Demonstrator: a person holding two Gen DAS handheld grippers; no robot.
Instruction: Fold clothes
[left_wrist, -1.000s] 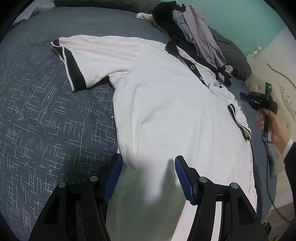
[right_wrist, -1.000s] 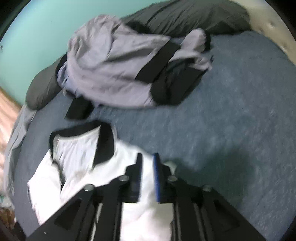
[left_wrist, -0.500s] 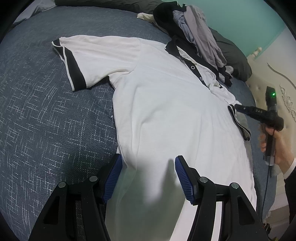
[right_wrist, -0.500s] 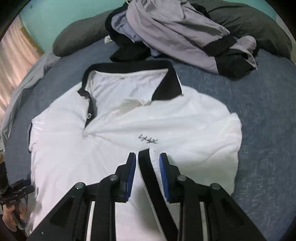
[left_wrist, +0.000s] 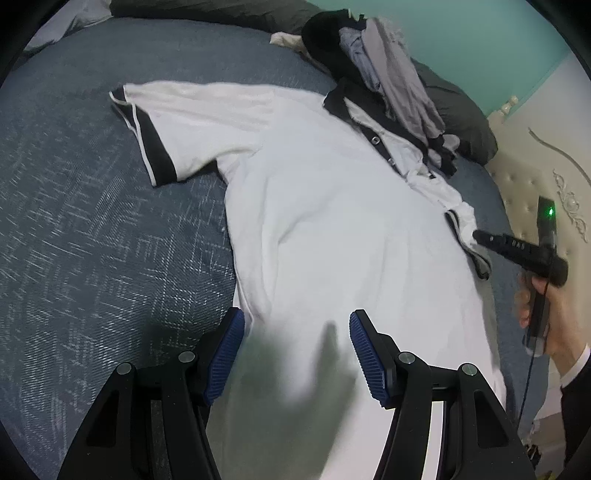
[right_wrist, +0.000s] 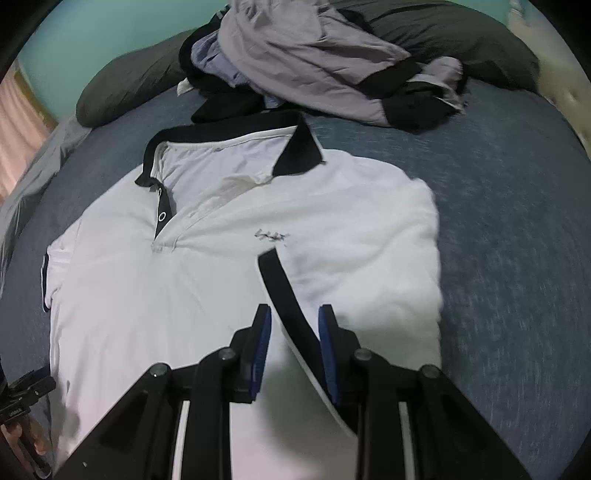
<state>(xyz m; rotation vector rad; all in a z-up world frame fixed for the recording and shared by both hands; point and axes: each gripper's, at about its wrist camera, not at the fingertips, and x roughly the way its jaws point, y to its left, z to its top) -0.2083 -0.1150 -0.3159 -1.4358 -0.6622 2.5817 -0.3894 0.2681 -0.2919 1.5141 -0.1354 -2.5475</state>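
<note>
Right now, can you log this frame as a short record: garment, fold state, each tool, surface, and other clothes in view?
garment: white polo shirt with black collar, lying front up
fold state: one sleeve with black cuff folded over the chest; other sleeve spread flat
right tool: partly open, black cuff between its fingers, grip cannot be confirmed
left tool: open, above the shirt's lower side edge, holding nothing
surface: dark blue textured bedspread
other clothes: unfolded grey and black pile beyond the collar

polo shirt (right_wrist: 207, 280): white, black collar and cuffs | bedspread (left_wrist: 92, 236): blue-grey, white flecks | gripper pads (left_wrist: 369, 356): blue
</note>
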